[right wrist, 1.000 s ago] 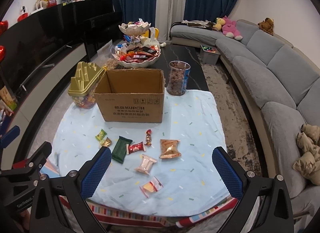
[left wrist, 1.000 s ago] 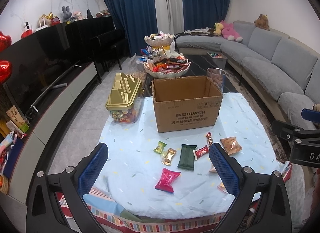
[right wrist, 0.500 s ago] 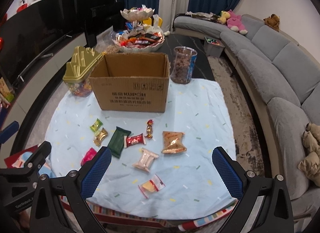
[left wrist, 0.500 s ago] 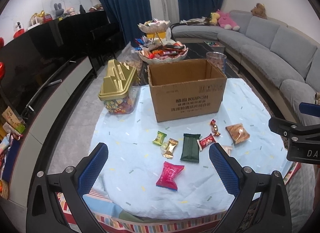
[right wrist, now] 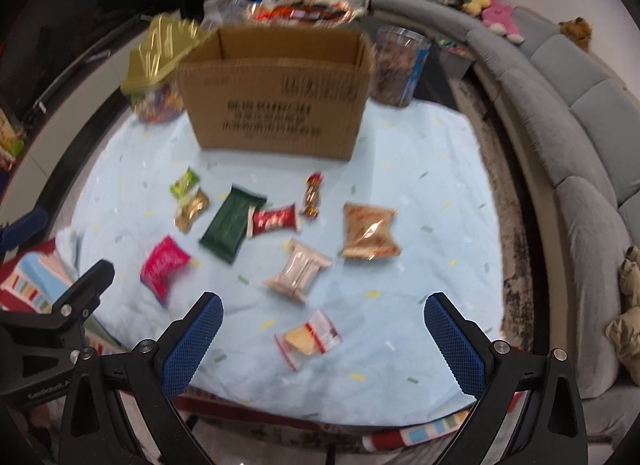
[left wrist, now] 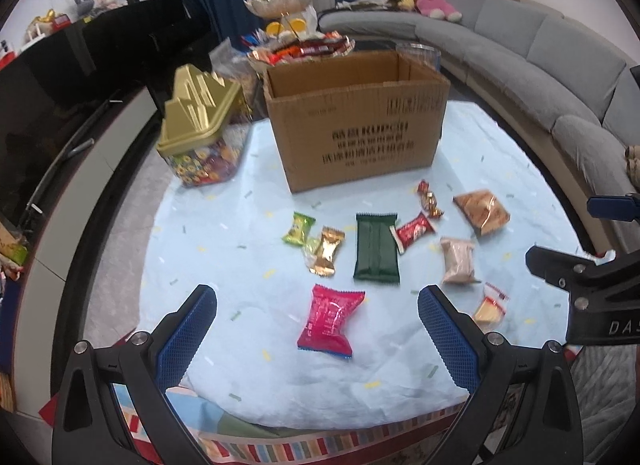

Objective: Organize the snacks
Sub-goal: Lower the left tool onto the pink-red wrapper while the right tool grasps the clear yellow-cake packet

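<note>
An open cardboard box [left wrist: 356, 121] stands on a bench draped in a pale blue cloth [left wrist: 224, 257], with about ten wrapped snacks scattered in front of it, nearest the viewer a pink packet [left wrist: 331, 320]. The left claw [left wrist: 316, 329] and right claw [right wrist: 322, 339] both hover empty above the cloth on the near side of the box, jaws wide apart. The packets look light, soft and crinkly, likely slippery, so pinching across the middle seems safest
</note>
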`<state>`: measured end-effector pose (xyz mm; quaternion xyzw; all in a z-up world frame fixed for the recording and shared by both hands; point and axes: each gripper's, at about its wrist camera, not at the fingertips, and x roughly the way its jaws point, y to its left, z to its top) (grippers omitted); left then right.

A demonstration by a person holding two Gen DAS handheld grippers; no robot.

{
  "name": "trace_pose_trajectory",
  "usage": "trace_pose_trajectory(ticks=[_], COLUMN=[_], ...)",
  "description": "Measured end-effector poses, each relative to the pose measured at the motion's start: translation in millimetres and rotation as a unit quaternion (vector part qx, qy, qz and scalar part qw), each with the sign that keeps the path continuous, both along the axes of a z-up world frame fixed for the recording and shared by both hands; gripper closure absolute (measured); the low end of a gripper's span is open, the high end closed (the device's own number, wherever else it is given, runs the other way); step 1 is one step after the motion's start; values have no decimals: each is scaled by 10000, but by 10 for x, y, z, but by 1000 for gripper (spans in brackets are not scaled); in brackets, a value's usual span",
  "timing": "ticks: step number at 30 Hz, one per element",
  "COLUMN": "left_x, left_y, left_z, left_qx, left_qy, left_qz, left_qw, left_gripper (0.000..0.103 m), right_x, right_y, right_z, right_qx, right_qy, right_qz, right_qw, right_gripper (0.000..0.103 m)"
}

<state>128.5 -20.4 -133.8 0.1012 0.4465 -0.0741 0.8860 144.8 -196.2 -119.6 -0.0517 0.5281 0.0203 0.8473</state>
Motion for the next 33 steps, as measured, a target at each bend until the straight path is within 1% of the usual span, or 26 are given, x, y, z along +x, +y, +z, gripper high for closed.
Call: trace_pose_trajectory(ticks=[2, 4, 10, 15, 17, 21, 25, 29, 33], left_x=[27, 58, 183, 296, 332, 391, 443, 487, 547], left_y=[-5, -20, -38, -30, -30, -54, -54, -34, -25], left_z=[-99, -206, -503, -666, -724, -830, -926, -1020, -1123], left_qx=[30, 97, 73, 24, 19, 51, 45, 10, -16], left_qy=[97, 193, 597, 789, 847, 976, 1100, 1183, 1297], left_qz=[-41, -72, -134, -126, -132, -183, -211, -234, -234], left_qw=[9999, 9997, 9981, 9968, 9963, 9950, 9937, 9927, 9913], left_gripper=[2, 4, 7, 10, 11, 16, 19, 20, 26], right_x=[31, 76, 175, 236, 244, 273, 320, 393, 443], right_y=[9, 0, -87, -109, -124, -149, -191, -222, -227], right_z=[-117, -269, -643, -827, -897, -1024, -1141, -1274, -1409], right_qx=[23, 69, 187, 260, 295, 431, 568, 727, 772], right_qy=[180, 449, 985, 1236, 1347, 1563, 1728, 1938, 2064], right_qz=[32, 20, -276, -452, -562, -735, -1005, -1223, -1375], right_qw=[9998, 9990, 9946, 9910, 9889, 9840, 9782, 9707, 9657], right_gripper=[1, 1, 1, 1, 7, 13, 15, 16, 22])
